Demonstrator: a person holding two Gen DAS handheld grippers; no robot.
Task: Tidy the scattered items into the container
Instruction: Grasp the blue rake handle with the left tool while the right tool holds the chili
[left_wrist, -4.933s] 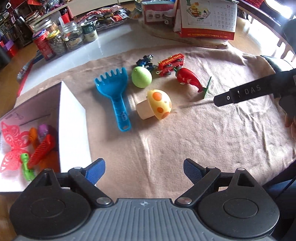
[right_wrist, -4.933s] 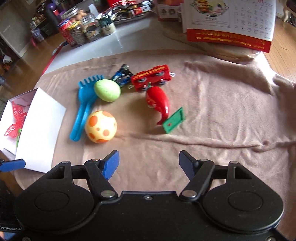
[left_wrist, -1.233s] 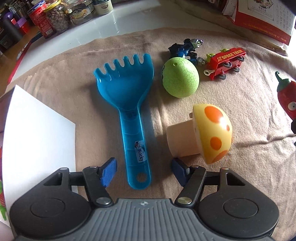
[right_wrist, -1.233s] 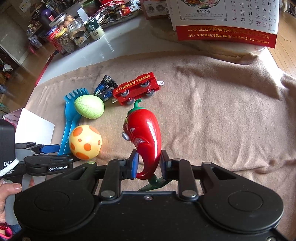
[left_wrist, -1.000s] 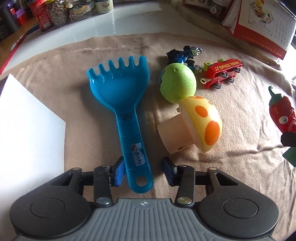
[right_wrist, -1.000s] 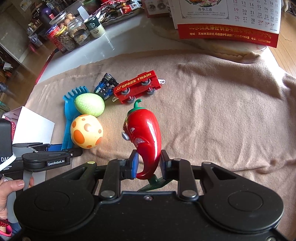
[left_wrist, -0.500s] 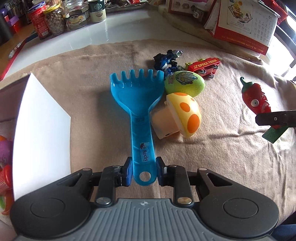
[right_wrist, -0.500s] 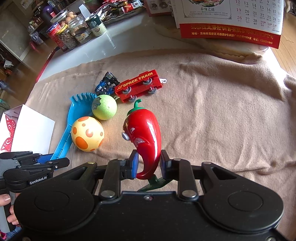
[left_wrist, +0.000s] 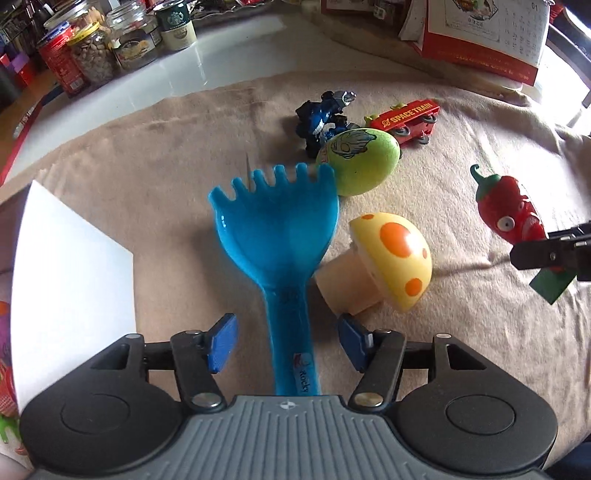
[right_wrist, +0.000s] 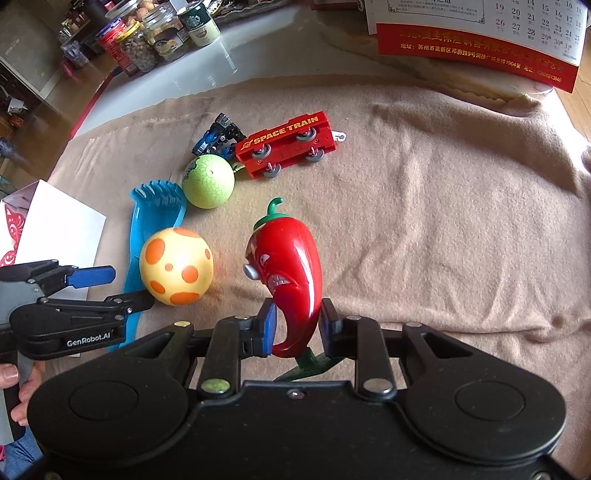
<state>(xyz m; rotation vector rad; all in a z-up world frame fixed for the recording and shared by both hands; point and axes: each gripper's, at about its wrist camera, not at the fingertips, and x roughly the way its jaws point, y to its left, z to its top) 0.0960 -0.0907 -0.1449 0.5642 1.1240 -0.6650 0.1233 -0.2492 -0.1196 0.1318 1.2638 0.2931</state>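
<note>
While my left tool (left_wrist: 286, 343) has just been spreading its jaws, the blue rake (left_wrist: 280, 236) lies on the tan cloth (left_wrist: 155, 173) with its handle between the pads, neither pad pressing it, so that tool is released. I take the rake as my landmark: the spotted mushroom (left_wrist: 391, 258) lies just beside its head, the green egg (left_wrist: 360, 160) touches its tines, and the blue robot figure (left_wrist: 323, 118) and red train (left_wrist: 404, 120) sit beyond the egg. The white box (left_wrist: 70, 273) stands near the rake on the opposite side. My right tool (right_wrist: 297, 326) is clenched on the red chilli toy (right_wrist: 291, 266), well apart from the rake.
</note>
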